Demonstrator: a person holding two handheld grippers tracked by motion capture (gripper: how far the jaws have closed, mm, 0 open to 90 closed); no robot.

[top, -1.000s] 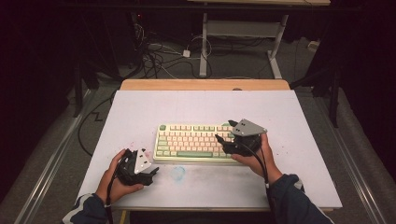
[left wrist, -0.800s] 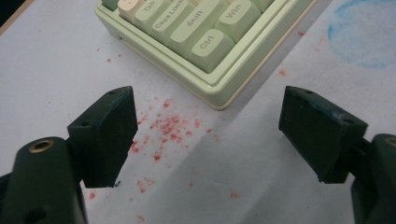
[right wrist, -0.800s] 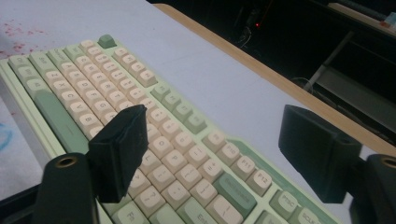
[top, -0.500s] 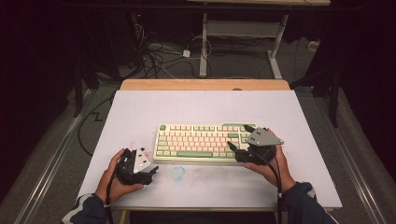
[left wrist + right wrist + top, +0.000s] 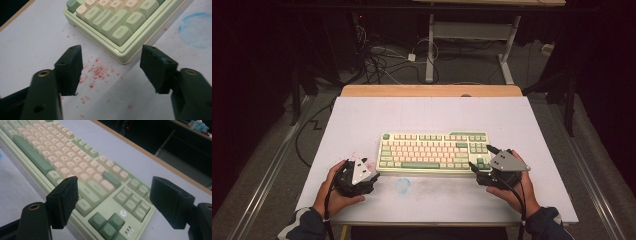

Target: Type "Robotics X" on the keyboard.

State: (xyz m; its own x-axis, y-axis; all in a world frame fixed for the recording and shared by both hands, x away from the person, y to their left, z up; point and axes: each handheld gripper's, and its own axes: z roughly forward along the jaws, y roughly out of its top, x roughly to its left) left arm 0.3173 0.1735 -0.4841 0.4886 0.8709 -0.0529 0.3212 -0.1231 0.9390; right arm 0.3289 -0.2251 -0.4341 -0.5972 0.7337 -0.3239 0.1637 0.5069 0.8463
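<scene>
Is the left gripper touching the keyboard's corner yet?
Apart. In the left gripper view, bare table shows between the left gripper and the keyboard corner.

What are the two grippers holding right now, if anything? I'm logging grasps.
Nothing. Both stand open at the corners of the green and pink keyboard: left gripper, jaws just closing somewhat, and right gripper.

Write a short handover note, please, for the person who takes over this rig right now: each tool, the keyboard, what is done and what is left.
Left tool: open, jaws have just been closing, nothing between them; it sits on the table off the keyboard's near left corner.
Right tool: open, empty, over the keyboard's right end by the arrow keys.
Keyboard: flat on the table, mid-board, not gripped.
Done: both tools brought to the keyboard's two ends.
Left: probably grip each end and move it; no grasp made yet.
</scene>
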